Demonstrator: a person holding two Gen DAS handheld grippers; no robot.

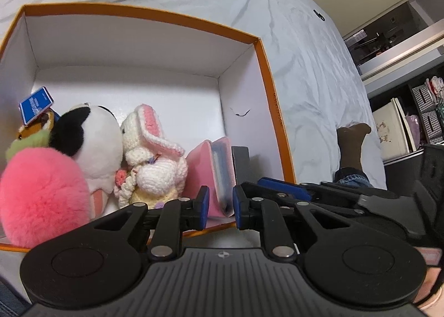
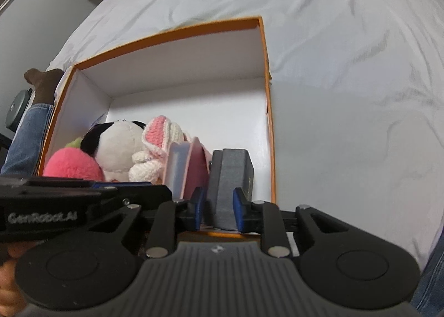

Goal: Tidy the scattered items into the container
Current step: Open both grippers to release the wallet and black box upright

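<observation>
An orange box with white inside sits on the bed. In it stand a pink fluffy toy, a black-and-white plush, a crocheted bunny and a pink booklet. My right gripper is shut on a grey box, held upright inside the container's near right corner; the grey box shows in the left wrist view. My left gripper is open and empty, at the booklet's near edge.
A wrinkled white bedsheet surrounds the box. A person's leg in jeans and a brown sock lies at the bed's edge. Shelves and storage boxes stand beyond the bed.
</observation>
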